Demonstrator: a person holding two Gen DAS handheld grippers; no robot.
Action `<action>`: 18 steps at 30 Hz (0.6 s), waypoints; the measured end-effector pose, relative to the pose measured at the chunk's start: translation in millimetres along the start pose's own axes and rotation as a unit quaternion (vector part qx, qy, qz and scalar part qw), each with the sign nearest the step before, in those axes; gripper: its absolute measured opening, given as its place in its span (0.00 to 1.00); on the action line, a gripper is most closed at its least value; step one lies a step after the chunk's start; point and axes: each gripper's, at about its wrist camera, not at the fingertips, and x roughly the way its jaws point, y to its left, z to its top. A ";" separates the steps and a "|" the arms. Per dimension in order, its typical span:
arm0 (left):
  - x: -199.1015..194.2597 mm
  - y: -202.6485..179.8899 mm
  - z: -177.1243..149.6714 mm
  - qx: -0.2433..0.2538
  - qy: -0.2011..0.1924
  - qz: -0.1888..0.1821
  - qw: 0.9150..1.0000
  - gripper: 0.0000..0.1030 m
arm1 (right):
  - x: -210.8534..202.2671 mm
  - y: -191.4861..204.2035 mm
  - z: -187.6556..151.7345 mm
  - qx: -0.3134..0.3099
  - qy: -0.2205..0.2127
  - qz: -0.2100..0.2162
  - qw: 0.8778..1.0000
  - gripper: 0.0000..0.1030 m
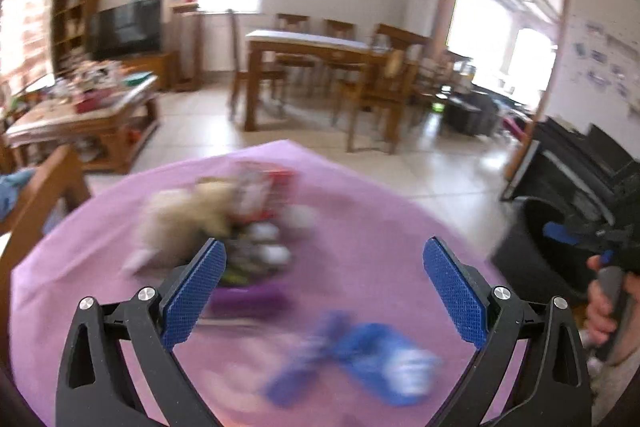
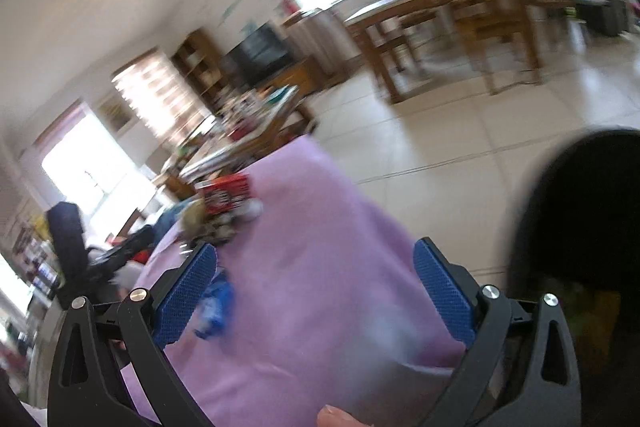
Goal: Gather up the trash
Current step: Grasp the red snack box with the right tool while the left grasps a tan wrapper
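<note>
Left tool (image 1: 324,291) apart, empty, blue wrapper (image 1: 360,363) lower centre; right tool (image 2: 316,291) apart; pinch wrapper low, then bin (image 2: 580,211).

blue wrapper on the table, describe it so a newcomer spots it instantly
Start at the purple tablecloth. The blue wrapper lies alone near its front edge, between the open left gripper fingers. Unlike the mixed trash pile farther back, it is solid blue with white print.

My left wrist view sits level, close above the purple tablecloth (image 1: 360,227), facing the dining table (image 1: 320,45). My right wrist view is rolled sideways, near the cloth's edge beside the black bin (image 2: 580,207). Both share the cloth, the red packet (image 2: 228,191) and the television (image 1: 126,27).
</note>
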 end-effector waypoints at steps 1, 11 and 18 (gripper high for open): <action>4.6 8.9 0.0 0.000 0.008 0.007 1.000 0.90 | 16.7 13.5 5.9 -0.009 0.009 0.012 1.000 0.95; 67.1 49.2 34.0 0.055 0.089 0.020 0.994 0.62 | 182.3 100.4 50.5 0.044 0.133 0.091 0.986 0.95; 95.0 53.1 33.0 0.056 0.134 0.010 0.989 0.34 | 254.5 115.0 58.3 0.068 0.208 0.045 0.975 0.95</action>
